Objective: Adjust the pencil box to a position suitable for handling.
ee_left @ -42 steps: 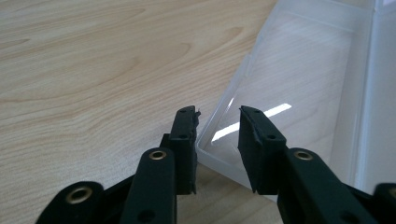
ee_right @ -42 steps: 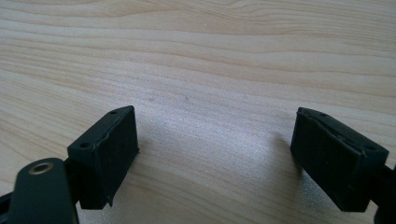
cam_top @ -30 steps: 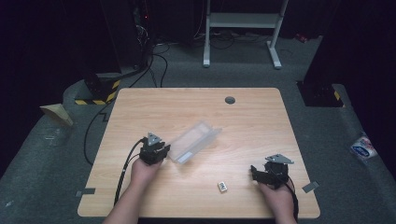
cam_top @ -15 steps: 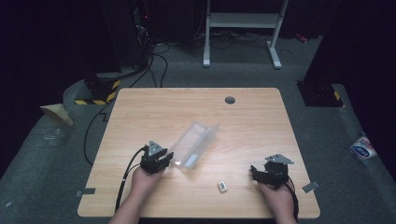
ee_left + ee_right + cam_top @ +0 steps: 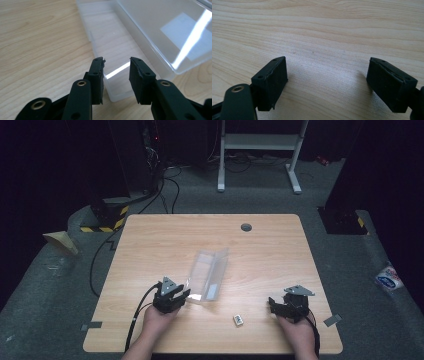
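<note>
The left gripper (image 5: pixel 117 65) has its jaws a little apart and has just been opening, with the near end of the clear plastic box (image 5: pixel 130 45) between them, untouched; the right gripper (image 5: pixel 327 75) stands wide open over bare table (image 5: pixel 317 30). The box is transparent, oblong, lid open, lying mid-table at the left gripper's one o'clock (image 5: pixel 207 276); a small white piece (image 5: pixel 238 320) lies at its five o'clock.

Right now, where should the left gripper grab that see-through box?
Probably the thin wall at the near end of the open clear box, coming from the person's side. That edge sticks up, slim enough for the left gripper, whose jaws have just been opening, with only the box's floor behind the gap.
</note>
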Available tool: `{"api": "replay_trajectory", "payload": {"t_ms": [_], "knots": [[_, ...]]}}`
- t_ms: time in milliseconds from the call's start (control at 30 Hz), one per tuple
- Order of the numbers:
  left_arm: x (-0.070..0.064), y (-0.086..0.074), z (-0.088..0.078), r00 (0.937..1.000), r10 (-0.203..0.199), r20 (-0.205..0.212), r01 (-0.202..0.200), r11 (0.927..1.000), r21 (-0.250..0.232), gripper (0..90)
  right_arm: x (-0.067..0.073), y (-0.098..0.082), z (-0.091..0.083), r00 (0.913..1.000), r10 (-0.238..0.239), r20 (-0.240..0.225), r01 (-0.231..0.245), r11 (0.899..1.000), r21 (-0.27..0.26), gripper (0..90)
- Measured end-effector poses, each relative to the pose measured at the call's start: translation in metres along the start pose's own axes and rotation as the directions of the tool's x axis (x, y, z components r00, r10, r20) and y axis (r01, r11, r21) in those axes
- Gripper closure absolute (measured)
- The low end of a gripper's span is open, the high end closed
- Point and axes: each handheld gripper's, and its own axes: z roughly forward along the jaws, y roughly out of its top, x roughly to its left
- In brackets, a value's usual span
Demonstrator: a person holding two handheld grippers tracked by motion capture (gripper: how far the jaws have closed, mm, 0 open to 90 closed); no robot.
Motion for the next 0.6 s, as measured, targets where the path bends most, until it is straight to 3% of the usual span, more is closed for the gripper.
{"api": "replay_trajectory", "payload": {"t_ms": [500,600], "knots": [[-0.028,0.001,0.007,0.9955,0.081,0.05,-0.081,0.9967,0.007,61.6,0.001,0.0,0.0,1.0,0.008,0.005,-0.008,1.0,0.0,16.8],[-0.03,0.002,0.007,0.9958,0.06,0.07,-0.06,0.9982,-0.004,61.5,0.001,0.0,0.0,1.0,0.007,0.005,-0.007,1.0,0.0,16.8]]}}
